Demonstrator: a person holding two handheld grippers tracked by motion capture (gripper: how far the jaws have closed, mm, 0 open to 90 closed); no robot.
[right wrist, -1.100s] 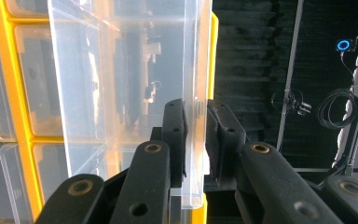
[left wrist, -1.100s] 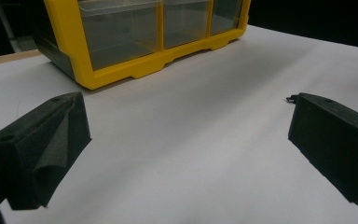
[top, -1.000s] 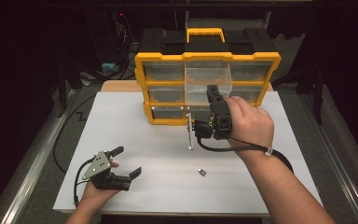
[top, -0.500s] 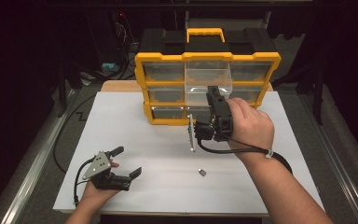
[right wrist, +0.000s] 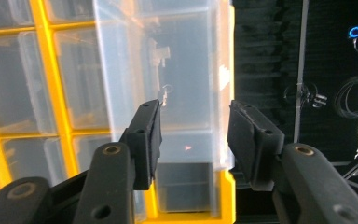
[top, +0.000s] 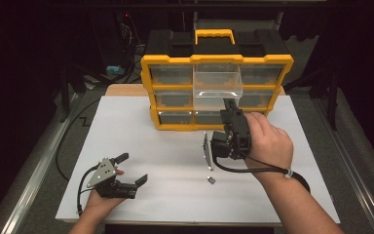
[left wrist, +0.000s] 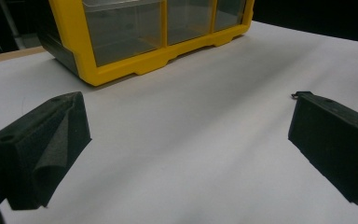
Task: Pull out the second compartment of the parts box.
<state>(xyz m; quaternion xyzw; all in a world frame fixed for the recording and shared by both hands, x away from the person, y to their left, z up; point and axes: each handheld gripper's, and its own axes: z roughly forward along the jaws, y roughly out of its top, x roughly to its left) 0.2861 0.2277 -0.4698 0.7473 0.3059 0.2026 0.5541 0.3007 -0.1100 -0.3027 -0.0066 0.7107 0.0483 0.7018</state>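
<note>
The organiser [top: 214, 92] was found to be of glossy yellow plastic, with a matt black top. Its drawers were of clear, smooth plastic; the pulled-out drawer [top: 217, 83] showed bright reflections. The table [top: 141, 146] was covered in a matt white, paper-like sheet, with a bare wood edge seen behind it. The jaws of the left gripper [left wrist: 186, 144] were seen to be padded in rough, matt black foam. The right gripper [right wrist: 193, 135] was noted as smooth black plastic. A flat strip [top: 206, 151] appeared as dull grey metal.
</note>
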